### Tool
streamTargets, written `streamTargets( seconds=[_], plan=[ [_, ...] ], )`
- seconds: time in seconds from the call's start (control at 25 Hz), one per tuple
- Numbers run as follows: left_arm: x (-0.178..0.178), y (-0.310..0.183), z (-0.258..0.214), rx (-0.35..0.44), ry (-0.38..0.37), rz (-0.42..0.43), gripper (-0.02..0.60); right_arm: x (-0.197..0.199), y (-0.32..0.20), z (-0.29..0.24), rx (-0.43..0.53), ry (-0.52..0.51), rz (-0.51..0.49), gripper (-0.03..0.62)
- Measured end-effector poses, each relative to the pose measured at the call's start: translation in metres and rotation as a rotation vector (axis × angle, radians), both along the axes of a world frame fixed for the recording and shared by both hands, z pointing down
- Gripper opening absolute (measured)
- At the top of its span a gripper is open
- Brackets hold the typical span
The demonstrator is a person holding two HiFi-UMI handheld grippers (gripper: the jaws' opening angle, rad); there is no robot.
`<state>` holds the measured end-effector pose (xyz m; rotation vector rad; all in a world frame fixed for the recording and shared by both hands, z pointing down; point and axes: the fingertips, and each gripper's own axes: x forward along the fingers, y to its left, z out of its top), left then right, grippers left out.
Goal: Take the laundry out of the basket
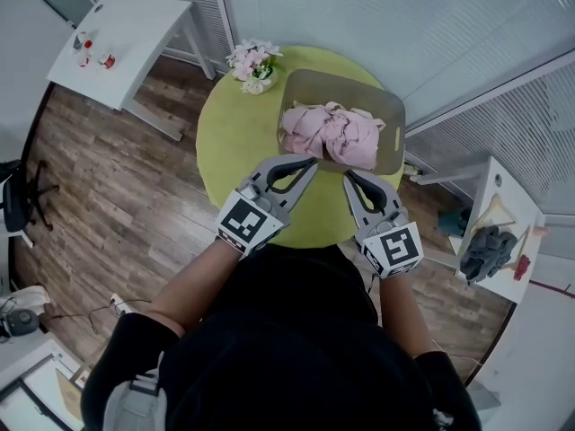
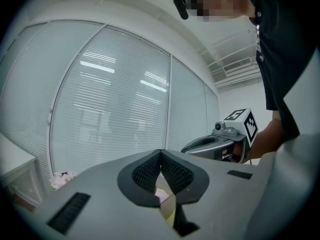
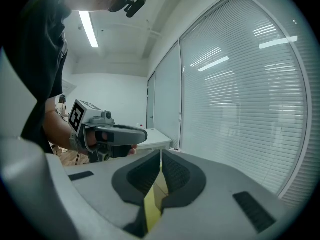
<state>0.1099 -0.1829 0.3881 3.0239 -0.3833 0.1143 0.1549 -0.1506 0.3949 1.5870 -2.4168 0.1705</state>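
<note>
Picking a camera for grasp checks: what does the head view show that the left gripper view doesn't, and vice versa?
Head view only: the pink laundry piled in the basket on the round green table, and a white desk.
Left gripper view only: the left hand-held gripper up close, with its ribbed pads meeting and nothing pinched, plus the person's head camera.
Both: the right hand-held gripper and the pink flowers.

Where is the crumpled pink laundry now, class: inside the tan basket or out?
Inside: the crumpled pink laundry lies heaped within the tan basket.
</note>
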Motion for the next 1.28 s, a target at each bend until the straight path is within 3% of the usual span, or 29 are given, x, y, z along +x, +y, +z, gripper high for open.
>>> streamTargets(
  seconds=[0.48, 0.96, 1.08, 1.28],
  plan=[
    [0.04, -0.057, 0.013, 0.013, -0.011, -0.112, 0.006, 0.056, -0.07, 0.029, -0.097, 0.048, -0.088, 0.029],
    [0.081, -0.12, 0.05, 0.021, -0.022, -0.183, 0.006, 0.081, -0.123, 0.127, -0.399, 0.229, -0.319, 0.032],
    [0.085, -0.132, 0.06, 0.023, -0.034, -0.204, 0.008, 0.082, -0.133, 0.153, -0.47, 0.284, -0.37, 0.056],
    [0.09, -0.149, 0.071, 0.03, -0.037, -0.251, 0.008, 0.082, -0.146, 0.2, -0.595, 0.394, -0.455, 0.153]
  ],
)
